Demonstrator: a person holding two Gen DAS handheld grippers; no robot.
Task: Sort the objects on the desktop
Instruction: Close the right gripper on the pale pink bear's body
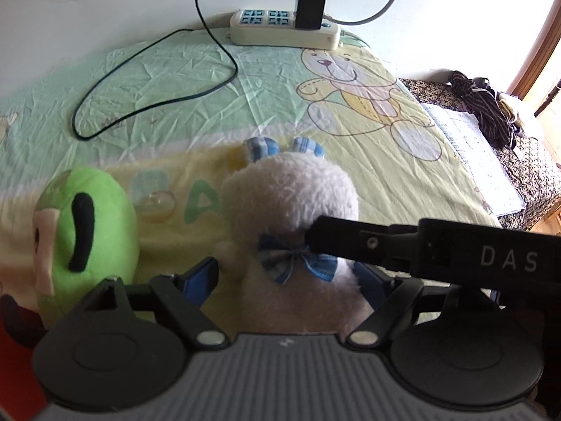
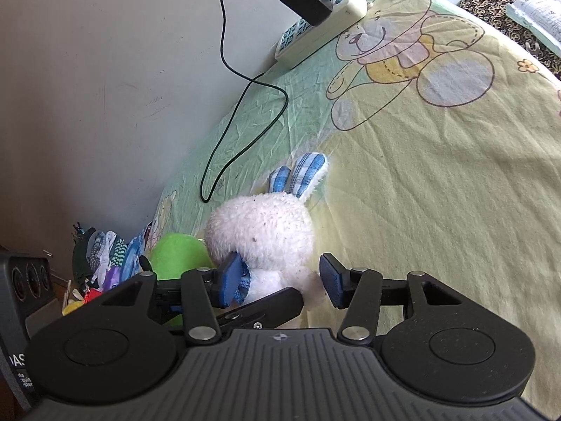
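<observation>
light: bright daylight from blown-out window at right | shadows: soft | blur: green plush smeared in left view | edges: fisheye bending, dark vignetted corners

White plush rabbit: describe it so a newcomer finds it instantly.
On the bear-print yellow-green bedsheet, toward the wall side, two plush toys lie together. The white fluffy plush rabbit lies right beside the lime-green plush toy. Only the rabbit has blue checked ears and a blue checked bow.
</observation>
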